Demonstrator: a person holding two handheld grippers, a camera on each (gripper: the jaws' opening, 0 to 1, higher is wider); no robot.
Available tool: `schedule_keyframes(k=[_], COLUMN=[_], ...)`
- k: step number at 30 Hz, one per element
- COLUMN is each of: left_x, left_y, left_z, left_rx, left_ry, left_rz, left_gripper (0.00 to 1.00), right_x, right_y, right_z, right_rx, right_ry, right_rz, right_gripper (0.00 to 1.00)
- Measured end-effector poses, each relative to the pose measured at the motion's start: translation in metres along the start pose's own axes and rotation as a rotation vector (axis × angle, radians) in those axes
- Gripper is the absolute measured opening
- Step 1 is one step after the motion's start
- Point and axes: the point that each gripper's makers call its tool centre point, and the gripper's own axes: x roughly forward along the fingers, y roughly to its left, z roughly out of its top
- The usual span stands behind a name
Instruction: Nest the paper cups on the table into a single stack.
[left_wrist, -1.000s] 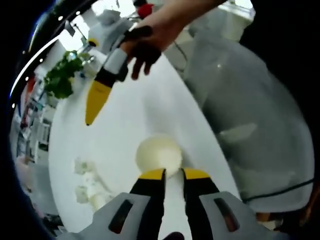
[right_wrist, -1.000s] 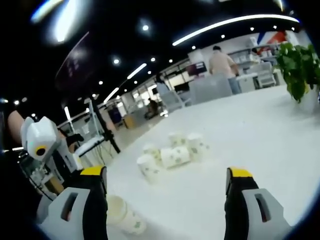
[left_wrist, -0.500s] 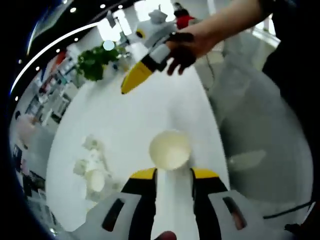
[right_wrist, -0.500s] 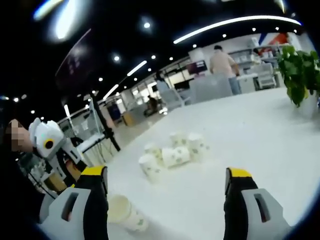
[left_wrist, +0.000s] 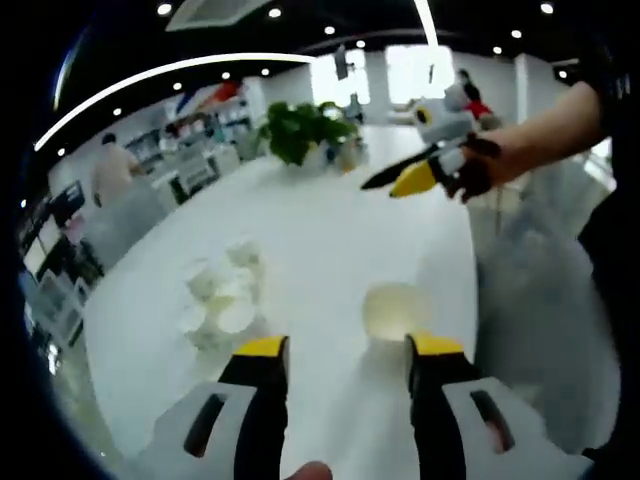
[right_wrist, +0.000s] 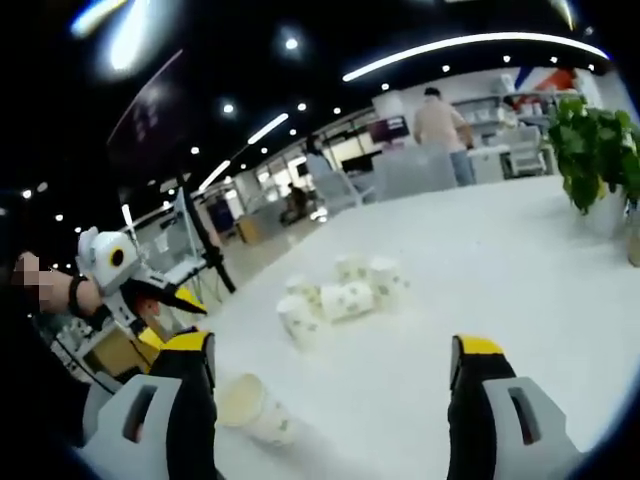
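Note:
A paper cup (left_wrist: 397, 310) lies on its side on the white table (left_wrist: 330, 230), mouth towards me, just beyond my left gripper (left_wrist: 348, 350), whose jaws stand wide open and hold nothing. In the right gripper view the same cup (right_wrist: 255, 408) lies at the lower left, apart from the left gripper (right_wrist: 165, 300). A cluster of several green-printed cups (left_wrist: 220, 295) sits further left; in the right gripper view that cluster (right_wrist: 340, 295) is mid-table. My right gripper (right_wrist: 333, 345) is open and holds nothing. It hovers above the table's far right (left_wrist: 405, 180), held by a hand (left_wrist: 480, 165).
A potted plant (left_wrist: 305, 130) stands at the table's far edge, also at the right (right_wrist: 600, 150) in the right gripper view. The table edge (left_wrist: 475, 300) runs close to the right of the lone cup. A person (right_wrist: 440, 125) stands far behind.
My left gripper's jaws have spread from close around the cup to wide open, and the cup now lies free on the table. The left view has tilted up. The right gripper stays open.

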Motion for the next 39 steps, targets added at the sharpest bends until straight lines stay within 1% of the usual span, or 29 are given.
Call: schedule_keyframes(k=[3,4,6,10,12,17,20,21,22,23,24,26,30,34,35,38,39], left_x=[-0.007,-0.008,-0.012,-0.018,-0.021,-0.025,-0.026,-0.027,-0.026,-0.027,-0.027,-0.029,-0.028,-0.027,-0.026,-0.025,-0.025], left_y=[0.010,0.012,0.015,0.018,0.022,0.030,0.031,0.032,0.033,0.036,0.035,0.036,0.036,0.036,0.036,0.035,0.035], left_z=[-0.001,-0.002,-0.004,-0.010,-0.009,-0.014,-0.017,-0.018,-0.019,-0.022,-0.023,-0.023,-0.026,-0.031,-0.031,-0.035,-0.035], left_rx=[-0.049,-0.056,-0.068,-0.103,-0.125,-0.161,-0.177,-0.176,-0.180,-0.194,-0.190,-0.199,-0.204,-0.213,-0.214,-0.211,-0.212], left_ry=[-0.040,-0.045,-0.055,-0.073,-0.101,-0.119,-0.126,-0.136,-0.139,-0.127,-0.126,-0.139,-0.137,-0.127,-0.126,-0.119,-0.117], left_rz=[0.049,0.062,0.080,0.102,0.125,0.163,0.170,0.183,0.192,0.212,0.199,0.208,0.210,0.218,0.220,0.232,0.233], left_gripper=[0.51,0.53,0.56,0.60,0.64,0.76,0.82,0.87,0.96,0.98,0.98,0.98,0.98,0.98,0.98,0.98,0.98], right_x=[-0.001,-0.001,-0.001,0.000,0.001,0.004,0.008,0.010,0.012,0.014,0.016,0.020,0.028,0.044,0.047,0.061,0.065], right_y=[0.003,0.003,0.005,0.008,0.011,0.016,0.018,0.019,0.020,0.021,0.022,0.024,0.030,0.035,0.036,0.035,0.036], right_z=[-0.002,-0.002,-0.002,-0.002,-0.001,-0.001,-0.001,0.000,0.000,0.001,0.001,0.003,0.005,0.008,0.008,0.009,0.010], right_rx=[-0.007,-0.010,-0.019,-0.031,-0.036,-0.066,-0.078,-0.081,-0.082,-0.083,-0.086,-0.094,-0.111,-0.138,-0.150,-0.253,-0.268], right_ry=[0.014,0.016,0.022,0.034,0.036,0.056,0.064,0.067,0.070,0.072,0.074,0.079,0.090,0.109,0.117,0.150,0.157], right_rz=[0.000,0.001,0.002,0.007,0.010,0.024,0.034,0.038,0.042,0.047,0.050,0.058,0.078,0.108,0.117,0.128,0.133], right_gripper=[0.96,0.96,0.96,0.96,0.96,0.97,0.97,0.97,0.97,0.97,0.97,0.97,0.98,0.97,0.97,0.97,0.96])
